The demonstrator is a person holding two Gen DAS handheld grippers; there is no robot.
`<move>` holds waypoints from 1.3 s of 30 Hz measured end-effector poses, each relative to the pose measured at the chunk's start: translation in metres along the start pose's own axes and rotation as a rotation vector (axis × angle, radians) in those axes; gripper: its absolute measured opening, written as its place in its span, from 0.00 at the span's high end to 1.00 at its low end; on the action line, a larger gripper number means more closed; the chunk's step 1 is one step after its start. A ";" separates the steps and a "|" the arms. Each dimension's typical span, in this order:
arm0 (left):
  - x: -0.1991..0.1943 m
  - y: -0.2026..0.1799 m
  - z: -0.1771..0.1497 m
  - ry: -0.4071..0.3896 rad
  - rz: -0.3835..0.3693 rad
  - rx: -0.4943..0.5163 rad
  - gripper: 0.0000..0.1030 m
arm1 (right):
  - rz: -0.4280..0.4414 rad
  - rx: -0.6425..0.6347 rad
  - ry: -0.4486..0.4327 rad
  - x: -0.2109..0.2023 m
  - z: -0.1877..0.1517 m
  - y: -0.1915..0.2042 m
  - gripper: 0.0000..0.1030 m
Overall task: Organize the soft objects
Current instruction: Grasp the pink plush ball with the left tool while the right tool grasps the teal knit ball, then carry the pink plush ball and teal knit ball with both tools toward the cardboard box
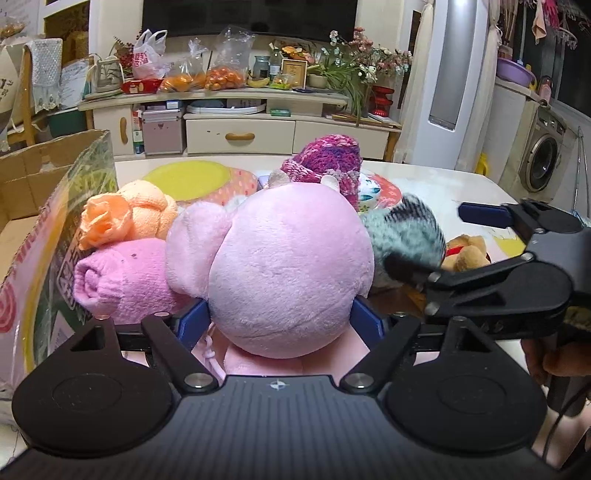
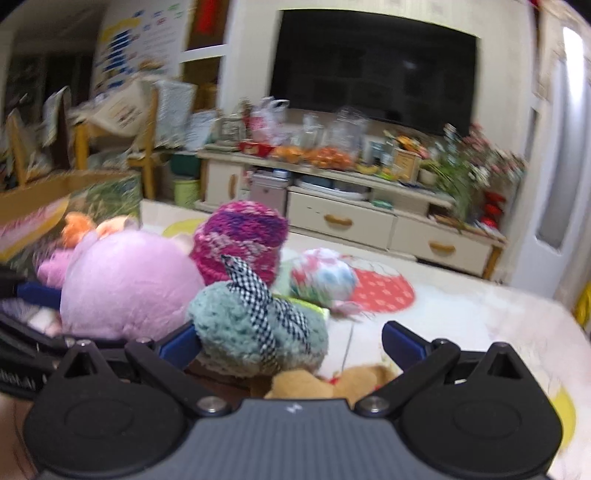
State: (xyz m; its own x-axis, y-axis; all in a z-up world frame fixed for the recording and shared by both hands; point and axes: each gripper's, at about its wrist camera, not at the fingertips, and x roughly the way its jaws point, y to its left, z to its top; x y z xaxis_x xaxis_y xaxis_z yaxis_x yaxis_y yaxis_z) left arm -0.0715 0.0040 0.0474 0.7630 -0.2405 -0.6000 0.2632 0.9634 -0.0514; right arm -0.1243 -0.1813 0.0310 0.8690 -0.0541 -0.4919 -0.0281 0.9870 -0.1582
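Left wrist view, left tool (image 1: 280,319) clamping round fuzzy pink plush (image 1: 288,269), right tool (image 2: 291,345) spread wide.

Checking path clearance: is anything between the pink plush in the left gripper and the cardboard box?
Yes. A rolled pink towel and an orange towel lie between the pink plush and the cardboard box on its left.

Home living room: television (image 1: 249,16), washing machine (image 1: 543,158)

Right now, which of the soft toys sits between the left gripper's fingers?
The big pink plush, gripped on both sides by the left gripper. The teal fuzzy toy with the checkered ribbon sits to its right, ungripped.
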 end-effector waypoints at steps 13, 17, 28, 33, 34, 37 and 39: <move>-0.003 0.006 -0.005 0.028 -0.019 -0.016 0.00 | 0.074 -0.370 0.058 0.035 -0.018 0.048 0.02; 0.003 0.008 -0.004 0.037 -0.043 -0.061 0.00 | 0.062 -0.396 0.049 0.040 -0.019 0.051 0.08; 0.011 0.009 -0.001 0.006 -0.046 -0.123 0.03 | 0.007 -0.394 0.027 0.038 -0.019 0.052 0.30; 0.008 0.009 -0.001 -0.005 -0.036 -0.110 0.11 | -0.029 -0.384 0.029 0.034 -0.020 0.056 0.32; 0.007 0.010 -0.001 -0.005 -0.038 -0.111 0.11 | -0.034 -0.379 0.032 0.033 -0.021 0.057 0.32; 0.004 0.013 0.000 -0.006 -0.048 -0.118 0.12 | -0.052 -0.363 0.039 0.030 -0.022 0.057 0.32; 0.001 0.014 0.002 -0.017 -0.052 -0.115 0.12 | -0.068 -0.349 0.040 0.027 -0.021 0.058 0.33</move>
State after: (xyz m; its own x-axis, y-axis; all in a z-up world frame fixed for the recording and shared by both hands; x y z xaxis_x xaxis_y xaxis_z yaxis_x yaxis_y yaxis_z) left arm -0.0662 0.0167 0.0475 0.7603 -0.2918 -0.5803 0.2340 0.9565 -0.1744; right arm -0.1133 -0.1284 -0.0095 0.8548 -0.1302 -0.5023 -0.1443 0.8702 -0.4711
